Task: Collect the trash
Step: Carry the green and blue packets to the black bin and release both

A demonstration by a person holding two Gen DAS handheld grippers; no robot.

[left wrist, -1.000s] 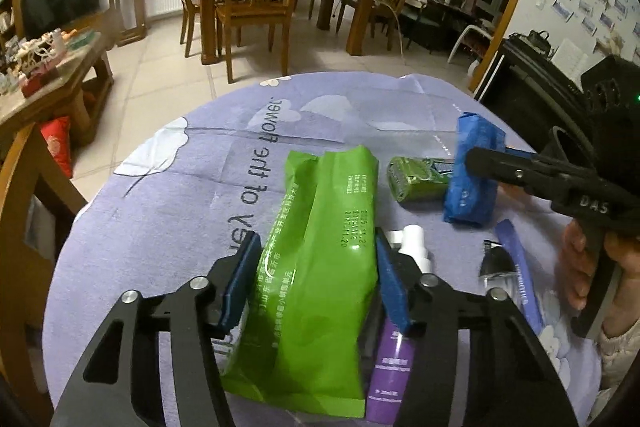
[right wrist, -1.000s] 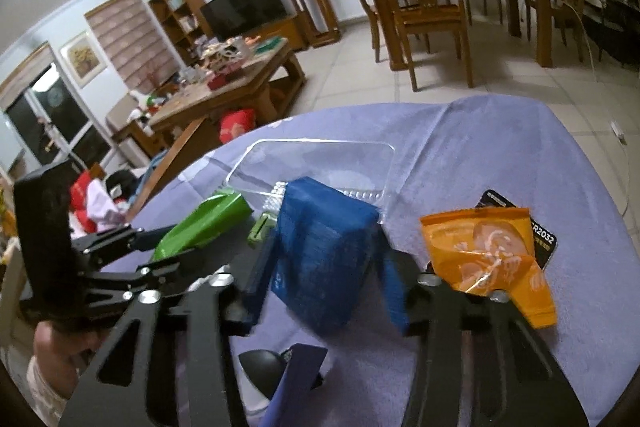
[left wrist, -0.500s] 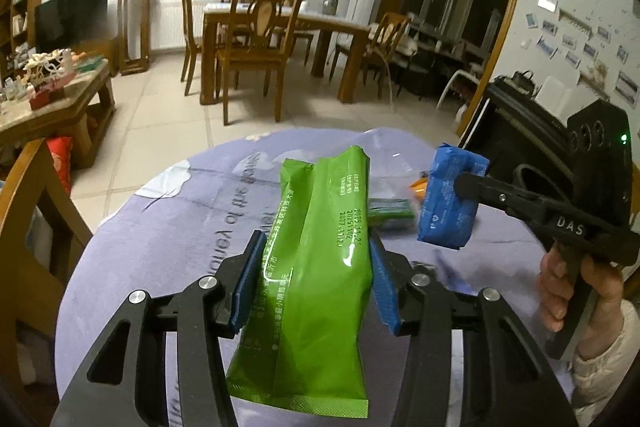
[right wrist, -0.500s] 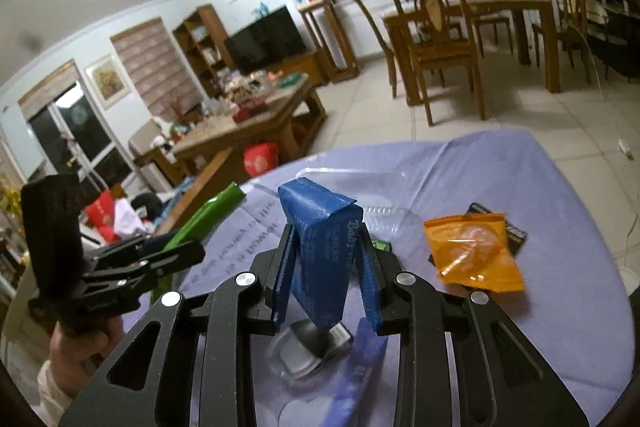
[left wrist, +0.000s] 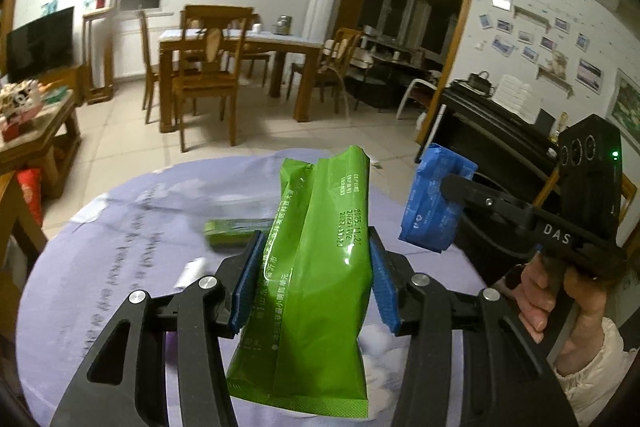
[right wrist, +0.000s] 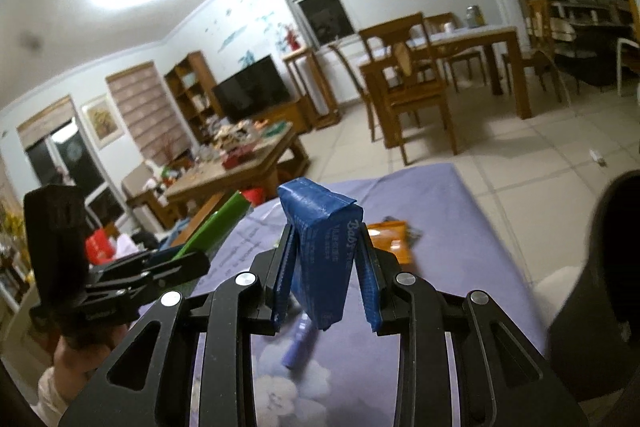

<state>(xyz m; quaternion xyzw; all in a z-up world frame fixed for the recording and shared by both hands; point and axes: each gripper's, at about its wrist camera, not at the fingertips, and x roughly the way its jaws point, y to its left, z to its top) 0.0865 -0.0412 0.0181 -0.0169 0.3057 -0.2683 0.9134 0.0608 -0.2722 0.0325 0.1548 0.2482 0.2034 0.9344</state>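
Grippers both carry trash, lifted clear of the desk [left wrist: 100, 227]: the left gripper [left wrist: 314, 287] clenches a green packet [left wrist: 316, 267] at lower centre, and the right gripper [right wrist: 324, 279] pinches a blue packet [right wrist: 320, 247]. Transport is the step in hand. Next comes release into a bin, probably the dark container [right wrist: 600, 307] at the frame's right edge; its contents are hidden.

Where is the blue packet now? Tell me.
The blue packet is clamped in the right gripper, lifted above the purple tablecloth, right of the green bag in the left gripper.
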